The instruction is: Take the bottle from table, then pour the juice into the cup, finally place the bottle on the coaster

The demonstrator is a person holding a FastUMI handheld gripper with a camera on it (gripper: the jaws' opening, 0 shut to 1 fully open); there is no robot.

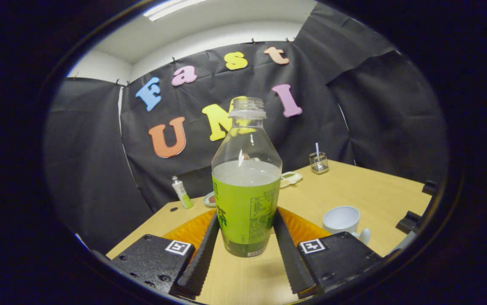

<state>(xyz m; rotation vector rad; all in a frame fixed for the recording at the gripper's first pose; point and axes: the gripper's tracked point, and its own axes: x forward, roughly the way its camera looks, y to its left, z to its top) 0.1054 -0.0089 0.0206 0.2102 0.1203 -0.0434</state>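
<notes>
Uncapped bottle (246, 186), approx. half full, is gripped upright betw. both fingers of tongs (245, 231) above tabletop (353, 195), w/ cup (341, 219) seen just beside it.

bottle label: the bottle (246, 182) wore a green wrap with dark characters down one side and a panel of fine print, all too small and blurred to read.
barcode: a small white patch sat at the foot of the bottle's label; its digits could not be made out.
claw markers: the claw (246, 231), both fingers pressed on the bottle, carried two square black-and-white coded tags (178, 247), without letters or numbers.
small tube: the tube (182, 192) near the wall showed no legible print.
</notes>
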